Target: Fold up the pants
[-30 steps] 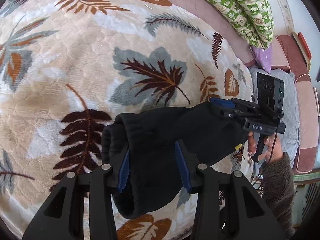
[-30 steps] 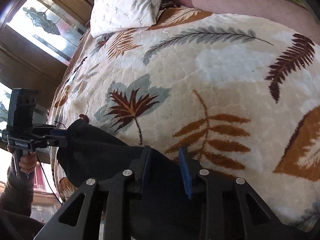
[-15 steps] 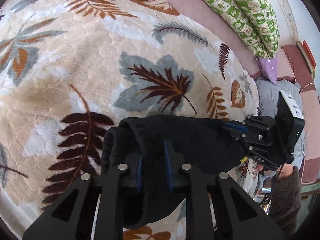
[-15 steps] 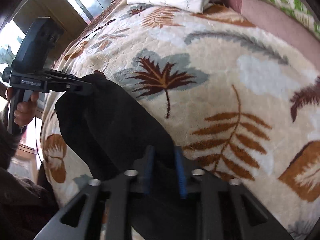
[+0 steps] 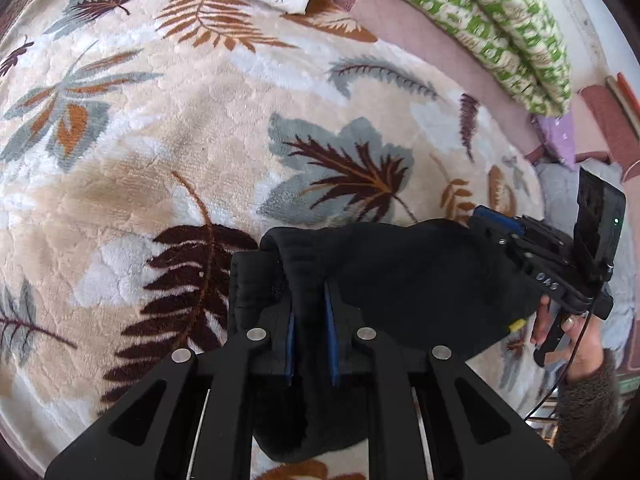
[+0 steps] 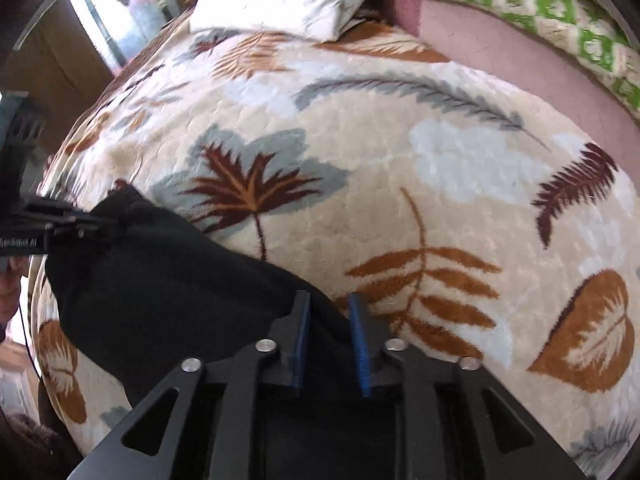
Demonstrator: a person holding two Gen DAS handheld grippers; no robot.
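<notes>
Two grippers share the black pants [image 5: 400, 272], which hang in a bundle just above the leaf-print blanket [image 5: 160, 140] on the bed. The left gripper [image 5: 311, 304] has just closed its jaws and pinches a thick fold near the bundle's left end; that bulky bite could slip loose. The right gripper [image 6: 329, 312] has its jaws just reopened slightly around the opposite edge, so I cannot tell whether the pads press; if not, that end drops and the fold collapses.
</notes>
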